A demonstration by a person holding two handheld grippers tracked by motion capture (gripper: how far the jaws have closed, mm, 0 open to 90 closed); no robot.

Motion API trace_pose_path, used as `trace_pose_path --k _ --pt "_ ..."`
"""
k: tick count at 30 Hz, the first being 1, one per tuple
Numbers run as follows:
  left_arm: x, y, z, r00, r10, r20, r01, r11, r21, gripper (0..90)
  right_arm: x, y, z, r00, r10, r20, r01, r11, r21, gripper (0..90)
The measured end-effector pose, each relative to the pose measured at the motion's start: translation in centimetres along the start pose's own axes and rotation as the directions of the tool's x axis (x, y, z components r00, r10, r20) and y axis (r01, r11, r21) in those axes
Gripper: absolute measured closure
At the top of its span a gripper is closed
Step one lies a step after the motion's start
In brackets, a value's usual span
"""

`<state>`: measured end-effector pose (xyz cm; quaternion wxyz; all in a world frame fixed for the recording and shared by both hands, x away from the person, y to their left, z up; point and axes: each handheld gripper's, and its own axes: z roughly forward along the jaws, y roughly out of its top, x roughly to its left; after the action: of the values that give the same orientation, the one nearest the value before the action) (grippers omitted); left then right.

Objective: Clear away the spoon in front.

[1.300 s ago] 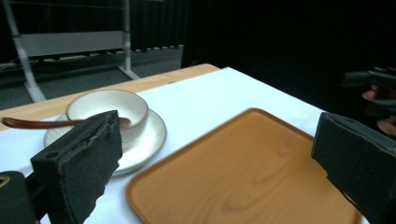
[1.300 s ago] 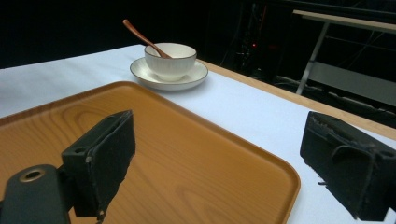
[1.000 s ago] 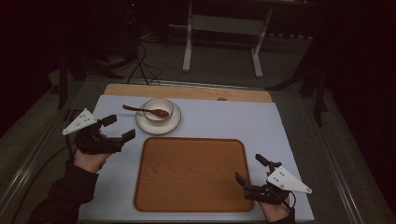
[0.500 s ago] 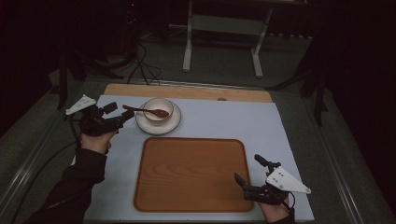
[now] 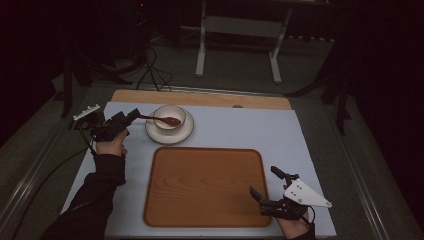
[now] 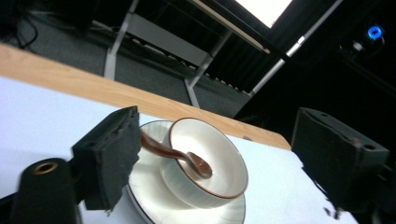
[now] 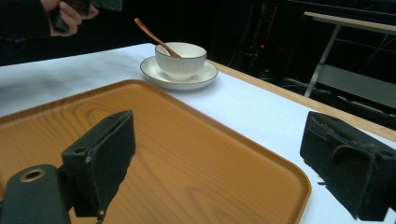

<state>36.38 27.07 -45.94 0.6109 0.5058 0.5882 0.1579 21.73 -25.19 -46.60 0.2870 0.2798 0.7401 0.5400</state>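
Your 2 grippers are both open wide and hold nothing.
Your left gripper (image 5: 131,114) is by the handle end of the brown spoon (image 5: 161,119), which rests in the white bowl (image 5: 169,117) on its saucer (image 5: 169,134). Your right gripper (image 5: 265,182) hovers at the near right corner of the wooden tray (image 5: 200,185), well apart from the bowl.

A spoon (image 5: 162,119) lies in a bowl (image 5: 169,117) on a saucer (image 5: 170,134), behind the tray (image 5: 205,185).

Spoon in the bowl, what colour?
Glossy reddish brown spoon, seen best in the left gripper view, resting in the white bowl.
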Motion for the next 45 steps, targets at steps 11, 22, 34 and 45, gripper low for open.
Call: trace_pose_path --k 11,22,34,45 --pt "1.2 -2.3 2.7 0.9903 -0.11 -0.085 0.108 0.9938 -0.025 22.3 -0.2 -0.1 0.0 0.9999 0.013 -0.009 -0.013 1.0 -0.001 10.3" --pt "1.6 -3.6 4.9 0.9762 -0.182 -0.117 0.176 0.9822 -0.066 38.5 -0.3 -0.2 0.0 0.9994 0.023 -0.026 -0.023 1.0 0.008 10.4" --pt "1.5 -3.9 6.0 0.9417 -0.309 -0.134 0.293 0.948 -0.125 65.8 -0.5 -0.3 0.1 0.9989 0.034 -0.033 -0.033 0.999 0.012 10.4" --pt "1.6 -3.9 5.9 0.9303 -0.35 -0.109 0.334 0.9315 -0.145 83.1 -0.5 -0.4 0.2 0.9986 0.037 -0.036 -0.037 0.999 0.016 10.4"
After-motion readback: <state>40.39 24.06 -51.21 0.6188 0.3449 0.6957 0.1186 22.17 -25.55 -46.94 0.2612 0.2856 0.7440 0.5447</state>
